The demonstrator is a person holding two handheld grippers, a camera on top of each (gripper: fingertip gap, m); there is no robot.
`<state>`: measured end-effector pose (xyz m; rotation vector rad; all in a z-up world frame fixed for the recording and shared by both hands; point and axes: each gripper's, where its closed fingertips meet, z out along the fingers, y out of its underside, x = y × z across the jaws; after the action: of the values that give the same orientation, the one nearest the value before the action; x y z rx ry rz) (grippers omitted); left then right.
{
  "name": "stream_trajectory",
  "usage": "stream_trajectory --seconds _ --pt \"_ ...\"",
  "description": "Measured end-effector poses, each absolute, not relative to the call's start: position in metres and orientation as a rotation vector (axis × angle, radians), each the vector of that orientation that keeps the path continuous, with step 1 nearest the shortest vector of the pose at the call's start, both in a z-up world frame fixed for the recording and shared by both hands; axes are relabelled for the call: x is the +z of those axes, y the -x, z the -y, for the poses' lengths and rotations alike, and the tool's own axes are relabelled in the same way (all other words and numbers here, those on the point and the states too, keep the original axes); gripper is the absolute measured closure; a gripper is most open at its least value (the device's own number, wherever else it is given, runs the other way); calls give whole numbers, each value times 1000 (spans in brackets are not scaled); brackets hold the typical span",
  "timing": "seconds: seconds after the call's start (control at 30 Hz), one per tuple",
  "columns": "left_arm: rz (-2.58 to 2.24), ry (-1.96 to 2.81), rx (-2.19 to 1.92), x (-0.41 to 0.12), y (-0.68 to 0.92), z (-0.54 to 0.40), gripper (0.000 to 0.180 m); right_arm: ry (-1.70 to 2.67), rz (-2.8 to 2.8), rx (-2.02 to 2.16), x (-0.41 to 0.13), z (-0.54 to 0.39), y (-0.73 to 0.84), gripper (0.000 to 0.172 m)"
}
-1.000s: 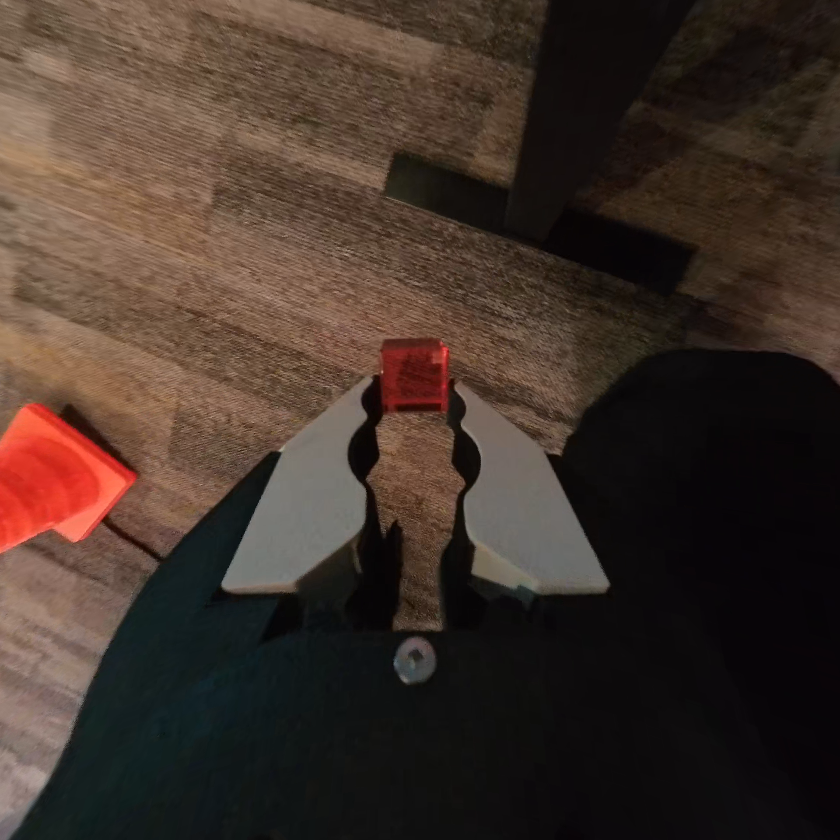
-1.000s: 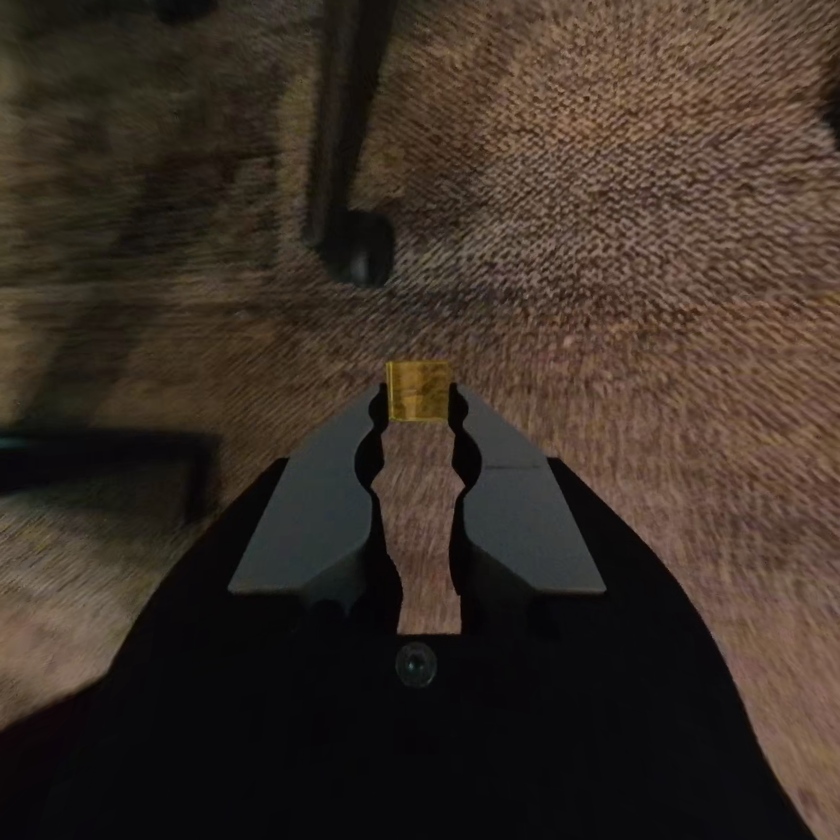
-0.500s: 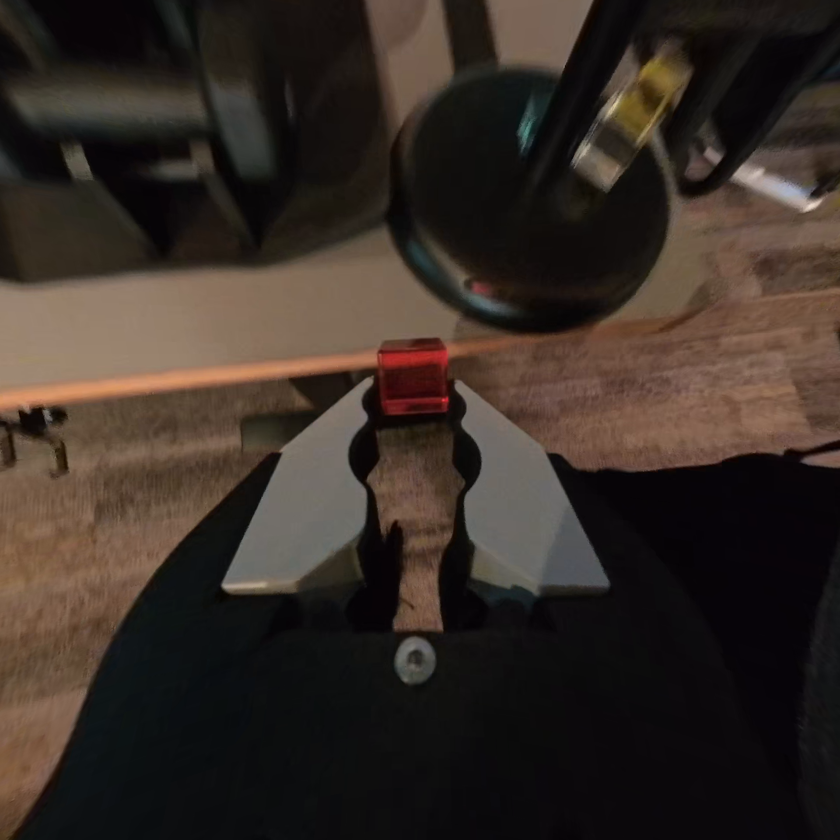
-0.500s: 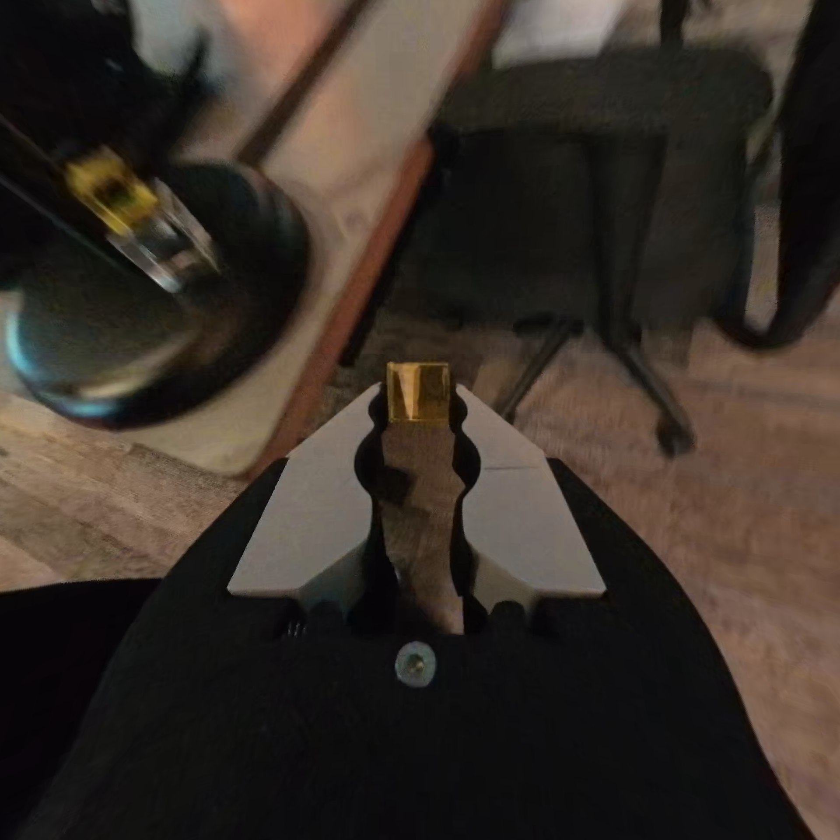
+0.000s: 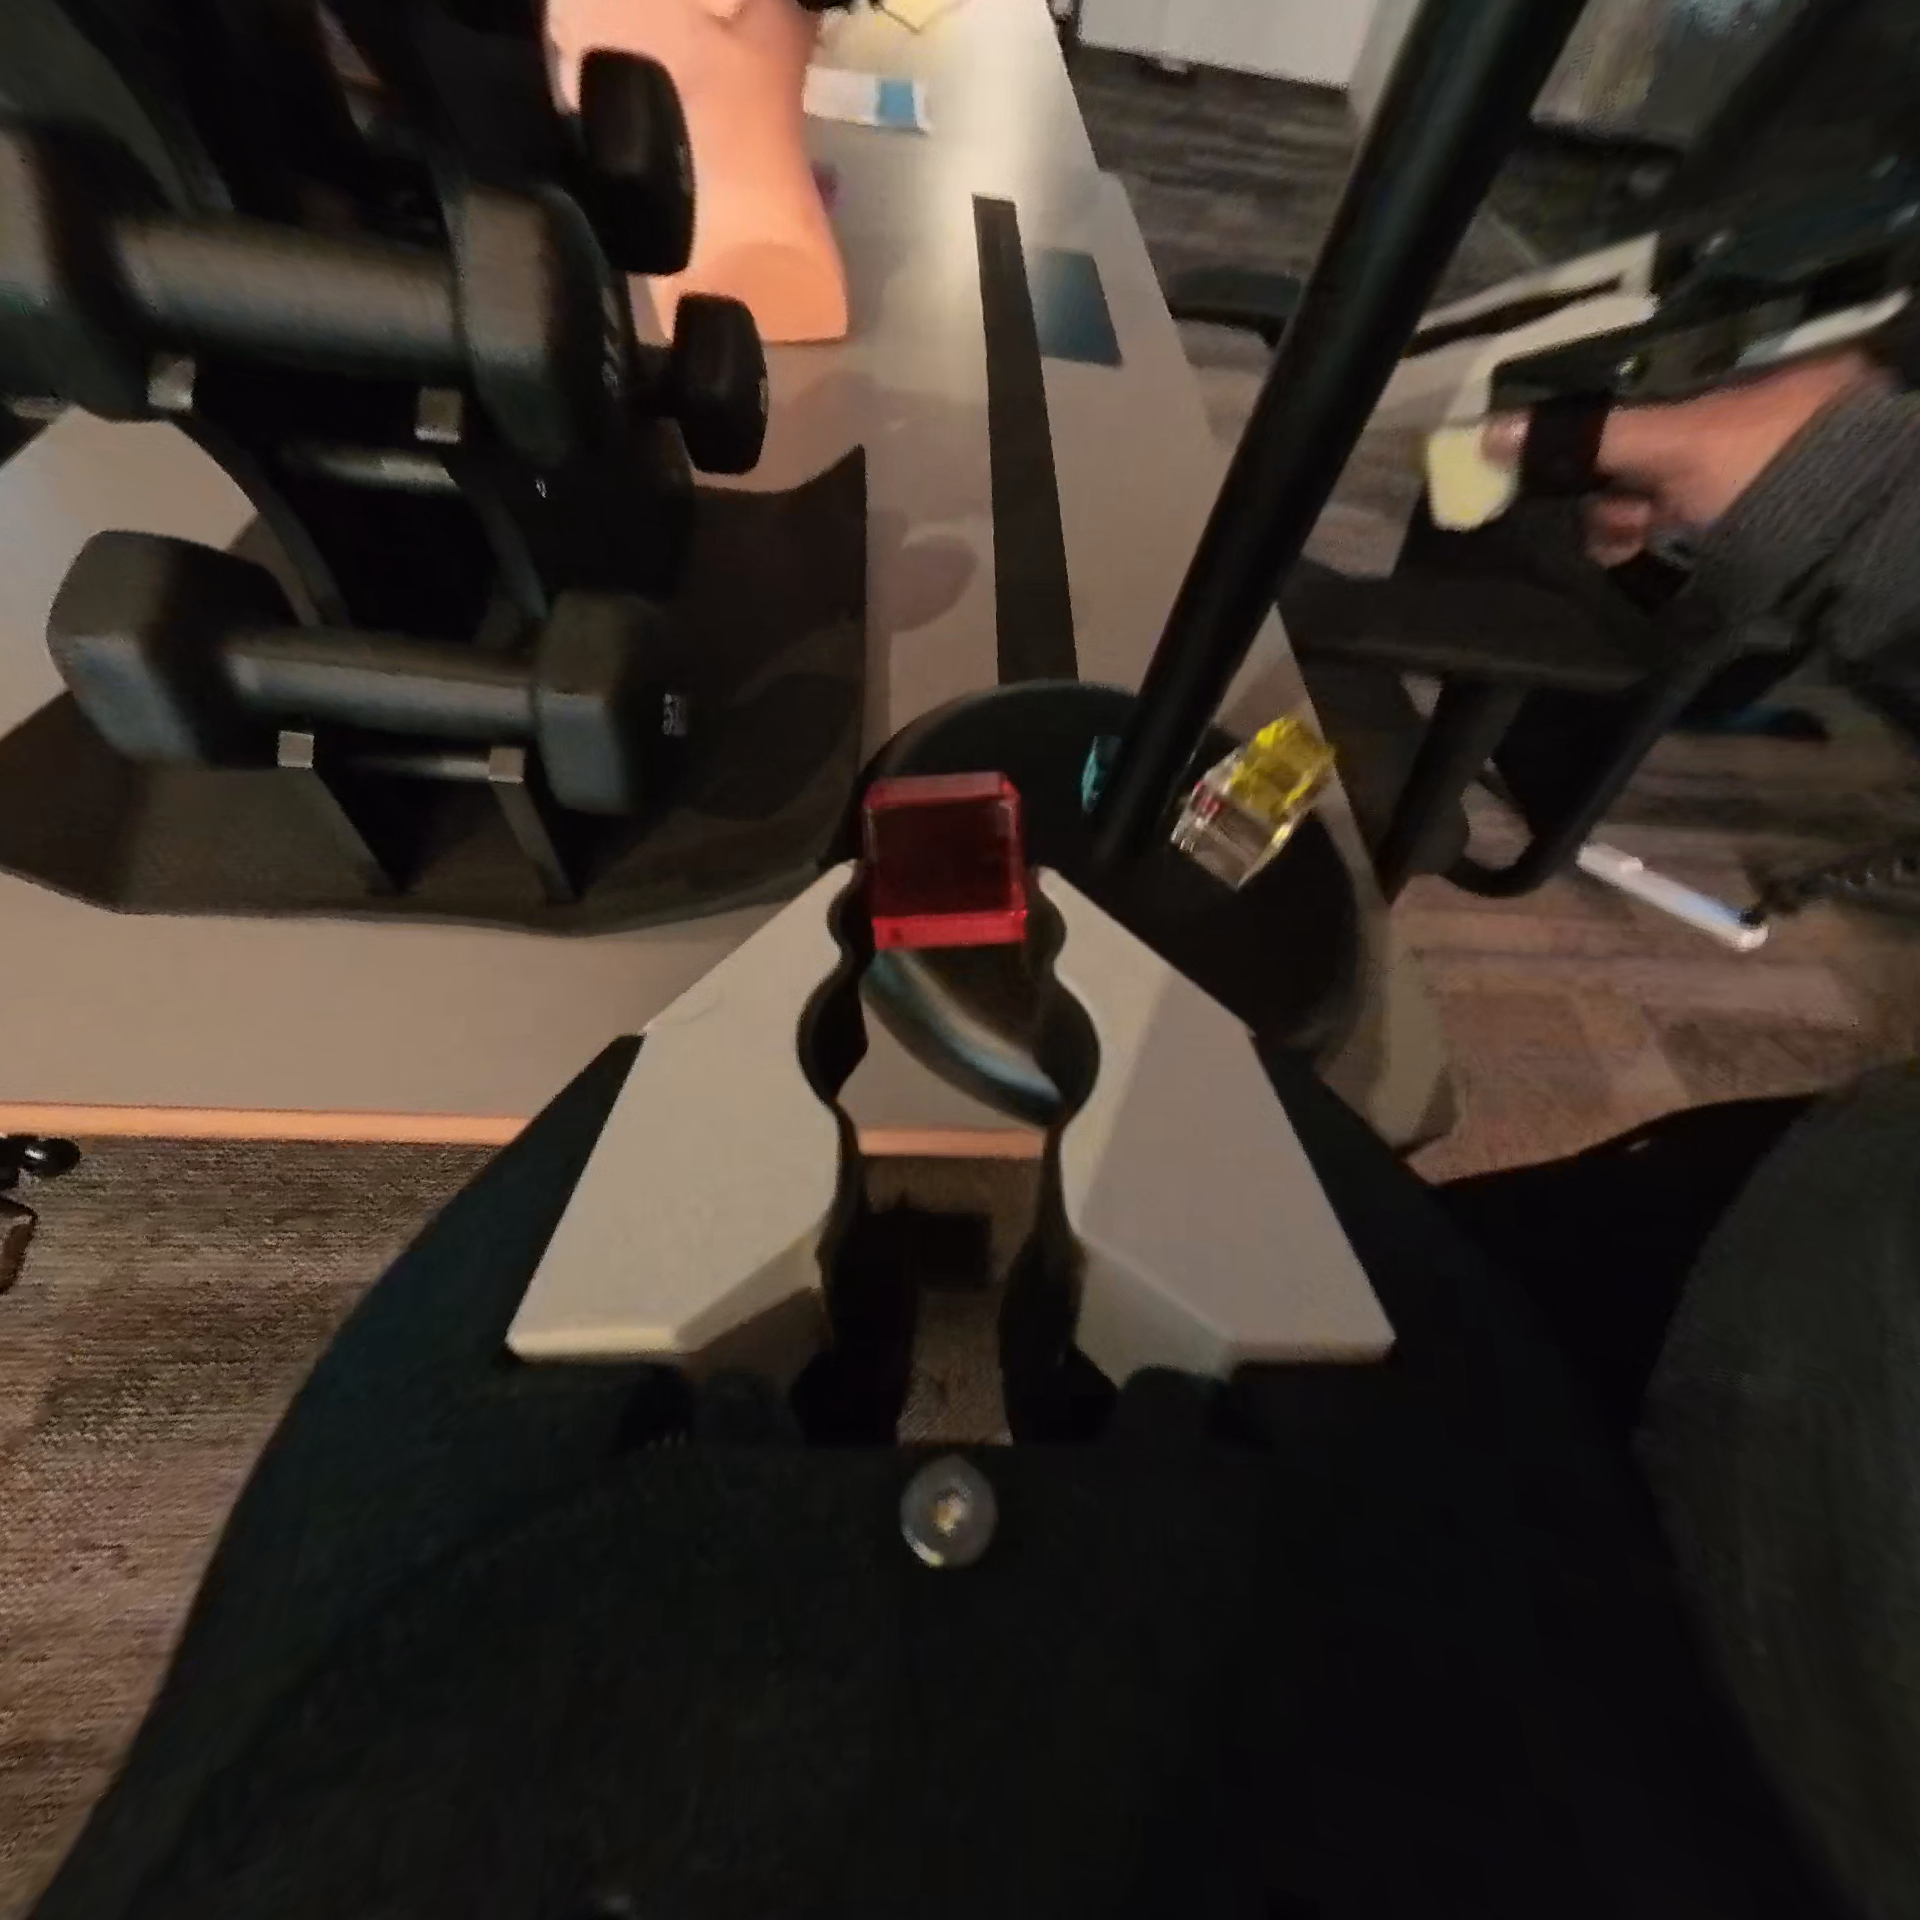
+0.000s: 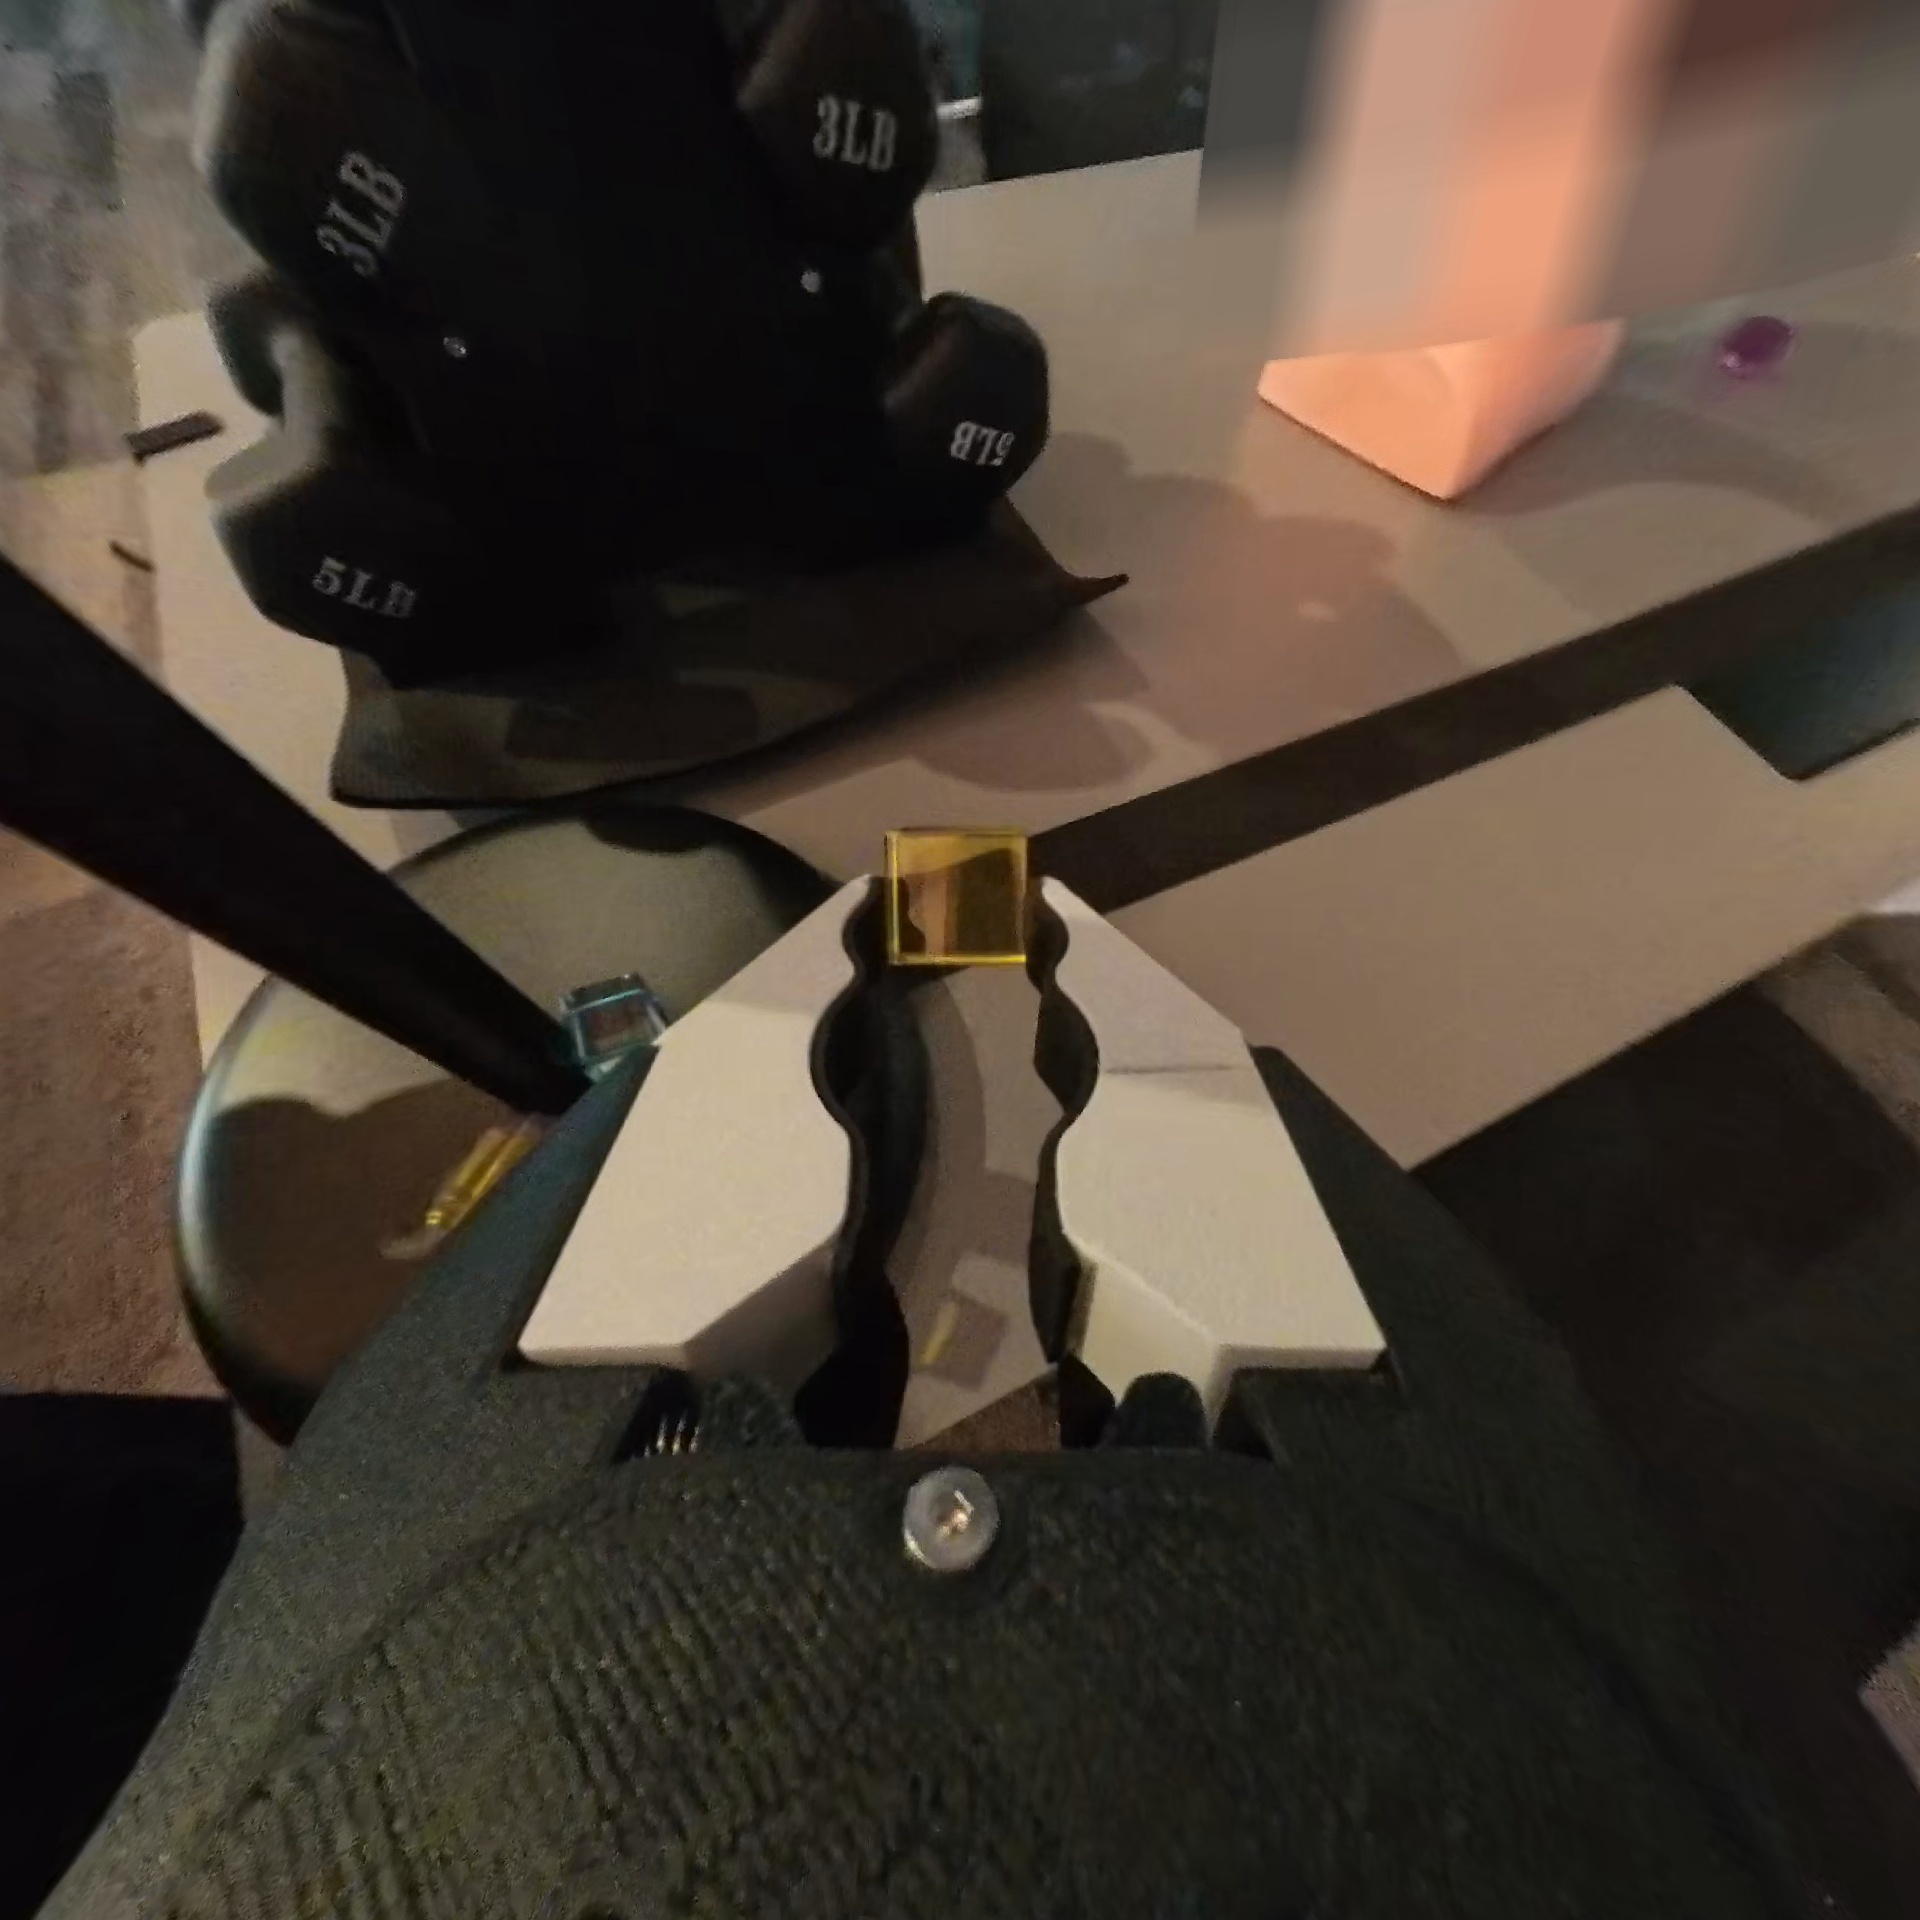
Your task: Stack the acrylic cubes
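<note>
My left gripper (image 5: pixel 943 896) is shut on a red see-through cube (image 5: pixel 943 862) and holds it at the fingertips, in the air in front of a black round base (image 5: pixel 1299 935) with a slanting black pole (image 5: pixel 1278 416). My right gripper (image 6: pixel 956 906) is shut on a yellow see-through cube (image 6: pixel 956 896) and holds it above the pale table (image 6: pixel 1351 935), just right of the same glossy base (image 6: pixel 312 1195). A small teal cube (image 6: pixel 611 1023) sits on the base by the foot of the pole; it also shows in the left wrist view (image 5: pixel 1096 774). A blurred yellow and clear piece (image 5: pixel 1252 805) shows right of the pole.
A rack of black dumbbells (image 5: pixel 395 416) stands on a camouflage cloth (image 6: pixel 675 717) on the table. A peach-coloured block (image 6: pixel 1455 416) and a small purple piece (image 6: pixel 1756 343) lie farther back. A person's arm (image 5: pixel 1766 499) shows at the right. Carpet (image 5: pixel 208 1351) lies below the table's edge. My hands' fingertips stand some 30 centimetres from each other.
Both grippers rose from the carpet to table height, so the views swung from the floor to the table, the dumbbells and the round base. The red and yellow cubes stayed in the grasps.
</note>
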<state>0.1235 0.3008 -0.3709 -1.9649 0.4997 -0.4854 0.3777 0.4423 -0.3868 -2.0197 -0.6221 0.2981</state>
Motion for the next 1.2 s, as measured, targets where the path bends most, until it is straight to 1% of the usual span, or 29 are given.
stream_trajectory --seconds 0.13,0.3,0.37,0.47,0.57,0.73,0.8,1.03,1.2 --pt "-291 1921 -443 -356 -153 -304 153 1993 773 460 -391 -459 -375 147" --pt "-144 1855 -384 -334 -213 -303 153 1843 1176 678 -380 -439 -365 147" --pt "-128 1881 -385 -340 -242 -301 153 1783 1322 733 -380 -429 -364 147" --pt "-94 1981 -326 -362 -273 -300 153 1732 1468 844 -385 -414 -359 147" --pt "-83 2062 -272 -379 -291 -298 153 1676 1675 911 -399 -393 -351 147" --pt "-5 2132 -180 -396 -288 -286 153 1642 2035 861 -433 -361 -333 147" --pt "49 2149 -156 -401 -285 -278 154 1625 2130 812 -439 -352 -326 147" --pt "174 2165 -147 -412 -285 -260 153 1658 2199 663 -443 -342 -315 147" --pt "166 2171 -150 -412 -292 -264 153 1660 2197 662 -442 -340 -309 147"
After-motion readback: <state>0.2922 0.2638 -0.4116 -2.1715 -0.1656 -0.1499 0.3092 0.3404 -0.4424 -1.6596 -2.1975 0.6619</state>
